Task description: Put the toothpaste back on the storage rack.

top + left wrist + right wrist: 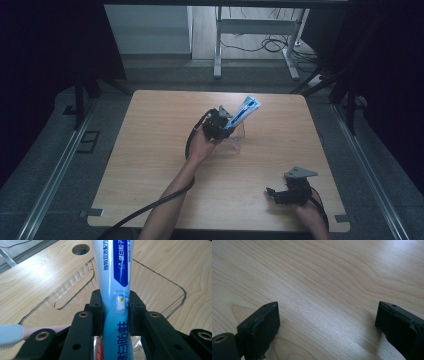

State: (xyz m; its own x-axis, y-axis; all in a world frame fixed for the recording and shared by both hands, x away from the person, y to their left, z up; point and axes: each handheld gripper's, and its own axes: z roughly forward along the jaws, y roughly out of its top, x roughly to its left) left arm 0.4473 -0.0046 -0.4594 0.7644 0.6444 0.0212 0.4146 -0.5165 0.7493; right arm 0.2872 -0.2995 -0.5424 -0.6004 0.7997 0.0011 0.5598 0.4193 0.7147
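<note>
The left gripper [115,308] pinches a glossy blue-and-white toothpaste tube [115,277], its soft body squeezed narrow between the black jaws, over a clear plastic tray [72,283] with rounded corners at the table's middle. A pink-handled toothbrush [15,333] lies beside it. The right gripper [327,320] rests wide open, holding nothing, above the grained wooden table [324,272].

A clear bin [236,141] is sitting mid-worktop [150,150], with the left claw [223,121] and its toothpaste tube [245,111] rising over it. Bare wood is lying open before the right claw [327,322].
</note>
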